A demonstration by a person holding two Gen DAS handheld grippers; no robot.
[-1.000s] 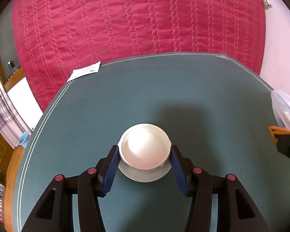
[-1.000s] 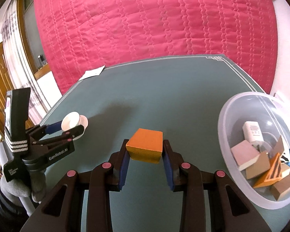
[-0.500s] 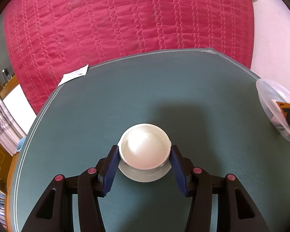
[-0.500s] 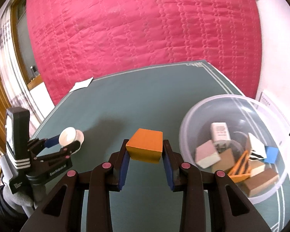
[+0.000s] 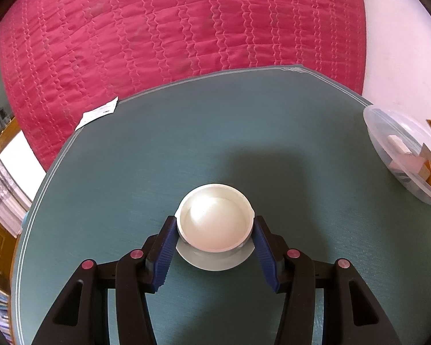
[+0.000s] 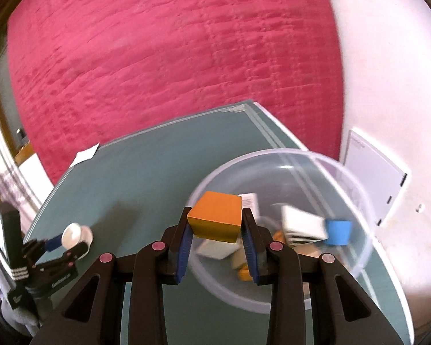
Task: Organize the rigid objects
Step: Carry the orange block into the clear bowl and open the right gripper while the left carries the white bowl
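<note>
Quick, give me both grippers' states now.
Left gripper: shut on the white cup.
Right gripper: shut on the orange block, over the clear bowl.

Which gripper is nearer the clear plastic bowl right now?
Right. The right gripper holds the orange block over the clear plastic bowl; the left gripper grips a white cup across the table.
</note>
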